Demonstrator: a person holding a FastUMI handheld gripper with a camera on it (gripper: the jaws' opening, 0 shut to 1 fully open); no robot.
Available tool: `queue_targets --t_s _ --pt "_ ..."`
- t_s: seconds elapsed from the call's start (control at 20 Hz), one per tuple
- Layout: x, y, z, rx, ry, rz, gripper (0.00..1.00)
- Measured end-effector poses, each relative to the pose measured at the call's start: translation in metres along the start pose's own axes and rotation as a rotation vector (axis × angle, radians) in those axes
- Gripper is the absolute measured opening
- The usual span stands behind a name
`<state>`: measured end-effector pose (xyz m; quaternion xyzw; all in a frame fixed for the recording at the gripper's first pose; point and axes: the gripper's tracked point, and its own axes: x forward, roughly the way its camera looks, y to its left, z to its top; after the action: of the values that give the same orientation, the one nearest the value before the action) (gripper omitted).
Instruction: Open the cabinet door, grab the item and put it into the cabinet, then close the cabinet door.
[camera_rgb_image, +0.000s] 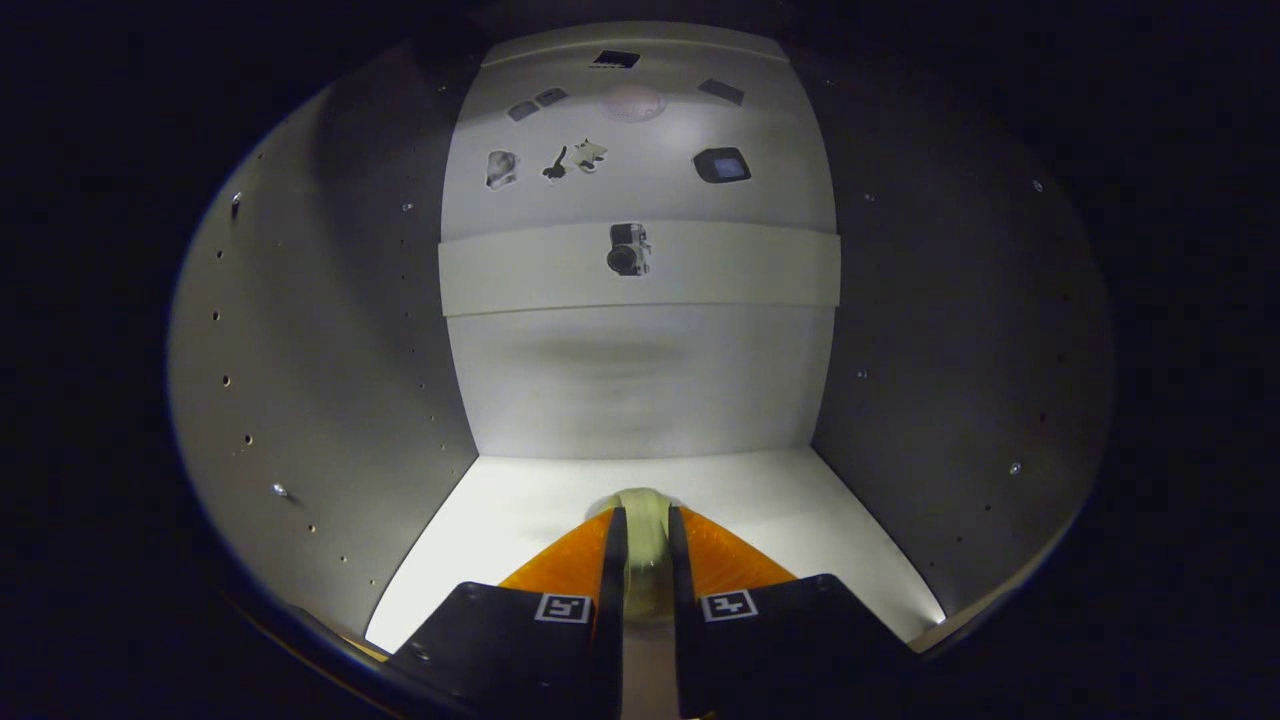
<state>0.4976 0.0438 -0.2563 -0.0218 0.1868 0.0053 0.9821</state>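
I am looking into the white cabinet (640, 380), with its back wall straight ahead and its floor (760, 500) under my fingers. My gripper (641, 520) reaches over the cabinet floor, its orange fingers (560, 565) close together. A thin pale yellowish item (641, 545) stands between them, pressed from both sides, its rounded top poking out just past the fingertips. The item sits low, at or just above the floor; contact with the floor cannot be told. The cabinet door is hidden from here.
Grey side walls (330, 350) with rows of small holes close in left and right. A white band (640, 265) runs across the back wall, with a small camera sticker (628, 248) on it and several more stickers above.
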Motion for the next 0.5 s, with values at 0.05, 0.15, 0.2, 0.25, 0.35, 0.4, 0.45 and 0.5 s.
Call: queue_targets --t_s 0.05,0.15,0.2,0.25,0.35,0.4,0.45,0.5 --pt "0.0 -0.001 0.0 0.001 0.0 -0.002 0.25" --pt "-0.004 -0.001 0.003 0.002 -0.004 -0.003 0.25" --pt "-0.007 0.0 0.006 0.0 -0.014 -0.002 0.25" --pt "-0.01 0.002 0.011 0.0 -0.033 0.003 0.25" --pt "-0.02 0.008 0.025 0.001 -0.079 0.024 0.36" --pt "-0.026 0.011 0.03 0.007 -0.092 0.034 0.47" --pt "-0.033 0.011 0.034 0.009 -0.096 0.029 0.59" --pt "-0.043 0.011 0.038 0.009 -0.1 0.03 0.58"
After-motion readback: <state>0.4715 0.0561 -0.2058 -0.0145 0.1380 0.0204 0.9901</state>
